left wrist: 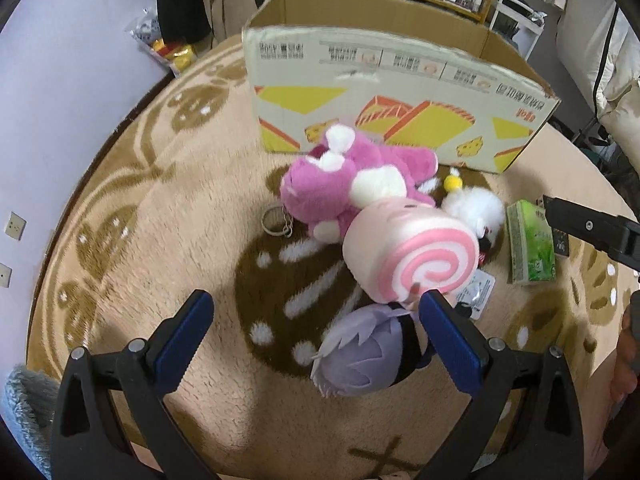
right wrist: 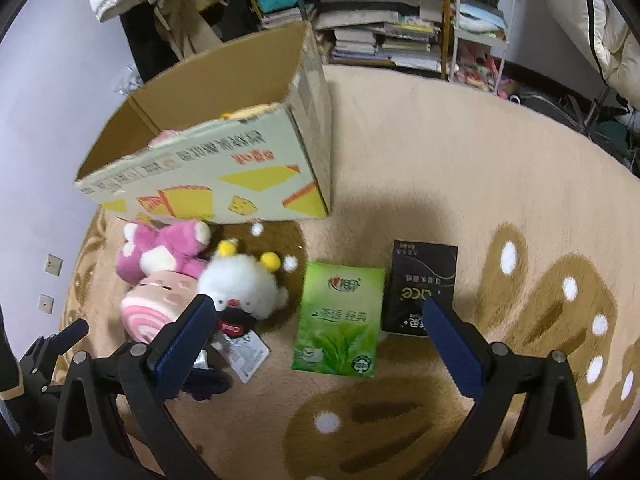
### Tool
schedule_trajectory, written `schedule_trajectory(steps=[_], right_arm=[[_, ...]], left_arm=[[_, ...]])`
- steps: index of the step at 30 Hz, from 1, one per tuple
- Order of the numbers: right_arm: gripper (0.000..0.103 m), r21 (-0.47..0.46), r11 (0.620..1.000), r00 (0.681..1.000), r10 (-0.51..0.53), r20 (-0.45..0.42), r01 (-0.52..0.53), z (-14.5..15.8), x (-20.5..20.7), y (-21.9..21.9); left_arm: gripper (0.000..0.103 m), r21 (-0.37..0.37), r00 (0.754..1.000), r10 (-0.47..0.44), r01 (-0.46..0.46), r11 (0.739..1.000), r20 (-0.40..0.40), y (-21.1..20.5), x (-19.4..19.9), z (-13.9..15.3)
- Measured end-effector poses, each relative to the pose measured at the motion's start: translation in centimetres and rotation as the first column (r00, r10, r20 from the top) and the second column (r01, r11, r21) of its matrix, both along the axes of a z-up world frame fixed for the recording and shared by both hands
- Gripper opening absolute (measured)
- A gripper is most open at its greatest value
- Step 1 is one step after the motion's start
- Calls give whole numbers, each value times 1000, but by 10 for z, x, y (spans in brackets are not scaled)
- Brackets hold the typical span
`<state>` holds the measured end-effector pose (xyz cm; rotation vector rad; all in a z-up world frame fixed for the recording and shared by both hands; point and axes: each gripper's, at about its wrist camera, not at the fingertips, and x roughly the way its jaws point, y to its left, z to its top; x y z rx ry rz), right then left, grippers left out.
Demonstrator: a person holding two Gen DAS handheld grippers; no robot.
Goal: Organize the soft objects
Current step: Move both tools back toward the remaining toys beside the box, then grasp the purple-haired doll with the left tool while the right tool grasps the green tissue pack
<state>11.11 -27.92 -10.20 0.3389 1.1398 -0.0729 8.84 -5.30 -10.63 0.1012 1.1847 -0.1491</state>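
Note:
A pile of soft toys lies on the rug before an open cardboard box (left wrist: 372,92): a pink plush bear (left wrist: 340,184), a pink swirl-roll plush (left wrist: 412,256), a white fluffy plush (left wrist: 478,208) and a purple-haired doll (left wrist: 360,356). My left gripper (left wrist: 316,316) is open and empty, above the rug with the doll beside its right finger. My right gripper (right wrist: 320,320) is open and empty above a green tissue pack (right wrist: 340,320). In the right wrist view the box (right wrist: 224,168) holds some plush items; the bear (right wrist: 160,252), roll (right wrist: 152,308) and white plush (right wrist: 244,284) lie left.
A black packet (right wrist: 420,288) lies right of the green tissue pack, which also shows in the left wrist view (left wrist: 532,248). A metal key ring (left wrist: 276,220) lies by the bear. Shelves of books (right wrist: 384,36) stand behind the rug. The right gripper's tip (left wrist: 592,228) shows at right.

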Motion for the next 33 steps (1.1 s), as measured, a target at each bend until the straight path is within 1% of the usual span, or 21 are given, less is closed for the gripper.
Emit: schedule_trajectory(steps=[2,6,10,14,16,17,20,22,24,26,27,28,29,30,31,33], right_arm=[[103,-2,1000,1000,-11,-28,11,-7,2,-3],[103,-10,1000,997,-29,-73,29,-18,6,-7],[103,-5,1000,993,-28,-115,27,-27,9,-8],[103,10,1000,990,-10,-141,11,-32,11,-8],[98,13,1000,987,-3,-160,6,-36,13,-6],[98,5,1000,986,-4,-168,5,-39,14,-6],[98,4,1000,987,-3,-160,3,-40,15,-6],[94,-2,1000,987,-1,-161,1,-41,14,-6],[92,-11,1000,986,-2,-165,0,-41,14,-6],[88,-17,1000,986,-3,-164,1,-42,14,-6],[82,-20,1000,987,-5,-162,2,-42,14,-6],[74,-22,1000,987,-7,-158,3,-41,13,-6],[71,-20,1000,988,-7,-154,4,-41,13,-7],[64,-9,1000,989,-3,-150,2,-39,12,-7],[55,5,1000,989,2,-150,-2,-37,10,-6],[55,9,1000,986,17,-165,-16,-37,7,-2]], left_arm=[[102,-9,1000,4,-4,1000,-17,1,0,-4],[102,-69,999,-2,-2,998,-48,1,-1,-6],[102,-51,998,-24,22,998,-52,-4,-3,-10],[102,-44,995,-48,44,998,-87,-11,-6,-19],[101,-30,994,-56,53,998,-97,-15,-8,-23],[101,-23,994,-56,54,998,-97,-17,-10,-24],[101,-36,993,-51,48,998,-103,-17,-9,-27],[101,-50,993,-47,42,998,-107,-15,-9,-28],[97,-70,993,-51,43,997,-110,-14,-10,-30],[85,-105,991,-67,55,993,-117,-12,-9,-31],[82,-113,990,-79,65,991,-118,-13,-8,-31],[75,-112,989,-96,84,990,-112,-16,-9,-30],[66,-112,988,-112,100,989,-105,-18,-12,-29],[61,-118,987,-125,113,987,-102,-21,-15,-28],[59,-103,986,-136,127,987,-94,-24,-18,-26],[57,-82,986,-149,143,986,-77,-28,-22,-24]])
